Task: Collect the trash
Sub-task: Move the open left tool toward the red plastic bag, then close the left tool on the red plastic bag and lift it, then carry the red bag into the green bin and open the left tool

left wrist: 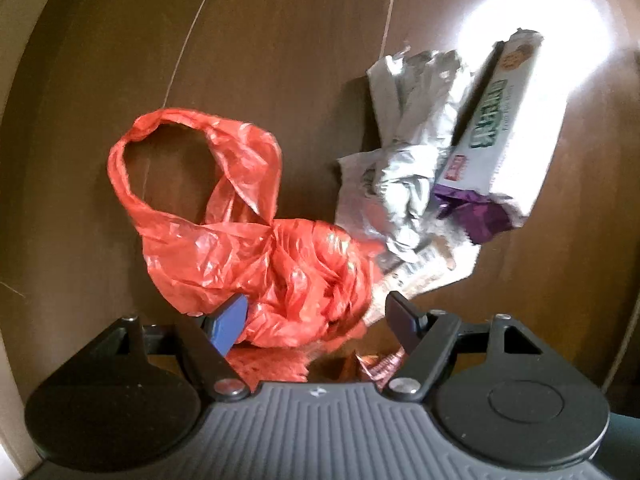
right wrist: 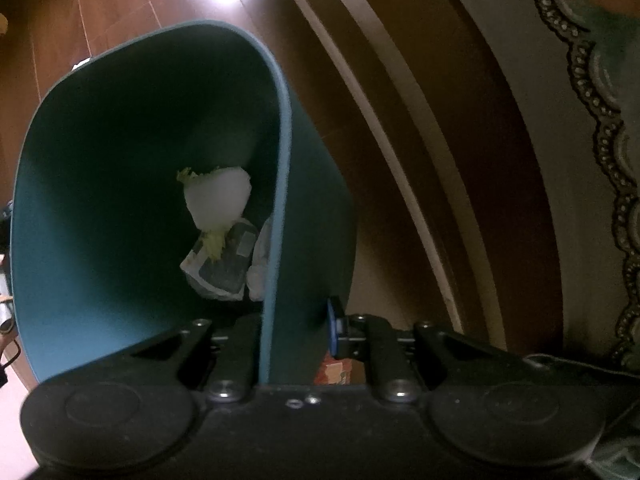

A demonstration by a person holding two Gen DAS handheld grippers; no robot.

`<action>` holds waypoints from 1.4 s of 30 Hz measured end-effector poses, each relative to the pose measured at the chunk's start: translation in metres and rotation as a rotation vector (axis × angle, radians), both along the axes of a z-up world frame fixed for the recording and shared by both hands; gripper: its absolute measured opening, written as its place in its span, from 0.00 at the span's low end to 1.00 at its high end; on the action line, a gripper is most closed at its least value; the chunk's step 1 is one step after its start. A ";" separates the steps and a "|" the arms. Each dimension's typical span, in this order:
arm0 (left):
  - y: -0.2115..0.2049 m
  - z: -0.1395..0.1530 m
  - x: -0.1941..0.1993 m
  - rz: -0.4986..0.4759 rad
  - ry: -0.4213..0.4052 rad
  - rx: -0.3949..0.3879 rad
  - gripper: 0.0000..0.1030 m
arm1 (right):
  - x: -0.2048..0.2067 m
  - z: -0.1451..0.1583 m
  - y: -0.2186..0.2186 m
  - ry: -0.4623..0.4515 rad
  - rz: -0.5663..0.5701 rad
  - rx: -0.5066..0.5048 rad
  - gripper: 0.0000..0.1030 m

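In the left wrist view a crumpled red plastic bag (left wrist: 256, 248) lies on the brown wood floor. My left gripper (left wrist: 316, 316) is open, its fingers on either side of the bag's near end. Beside the bag lie crumpled silver foil wrappers (left wrist: 404, 152) and a white and purple snack box (left wrist: 504, 136). In the right wrist view my right gripper (right wrist: 294, 330) is shut on the rim wall of a teal trash bin (right wrist: 120, 200). Inside the bin lie a white wad (right wrist: 218, 200) and printed paper (right wrist: 224, 268).
A pale wall edge (left wrist: 16, 40) curves along the left of the floor. A bright glare spot (left wrist: 560, 20) lies on the floor. A wooden door frame (right wrist: 440, 160) and a patterned green rug (right wrist: 608, 120) lie right of the bin.
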State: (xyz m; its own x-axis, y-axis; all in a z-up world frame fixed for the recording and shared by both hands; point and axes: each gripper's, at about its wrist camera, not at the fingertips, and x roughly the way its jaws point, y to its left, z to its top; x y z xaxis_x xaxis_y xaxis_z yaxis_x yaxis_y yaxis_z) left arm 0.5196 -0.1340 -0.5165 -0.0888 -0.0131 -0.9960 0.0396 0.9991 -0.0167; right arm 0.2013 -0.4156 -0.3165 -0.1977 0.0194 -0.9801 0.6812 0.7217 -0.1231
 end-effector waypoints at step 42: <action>-0.119 0.383 -0.111 -0.527 -0.118 -0.385 0.41 | -0.026 0.057 -0.028 -0.145 -0.001 0.023 0.12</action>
State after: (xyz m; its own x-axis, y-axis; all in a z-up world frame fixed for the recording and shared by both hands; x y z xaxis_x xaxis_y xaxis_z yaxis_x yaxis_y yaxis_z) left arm 0.4091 -0.2531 -0.1335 -0.0711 -0.3548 -0.9322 0.5451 0.7689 -0.3342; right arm 0.1751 -0.4433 -0.2598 -0.0542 0.0418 -0.9977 0.6911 0.7227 -0.0073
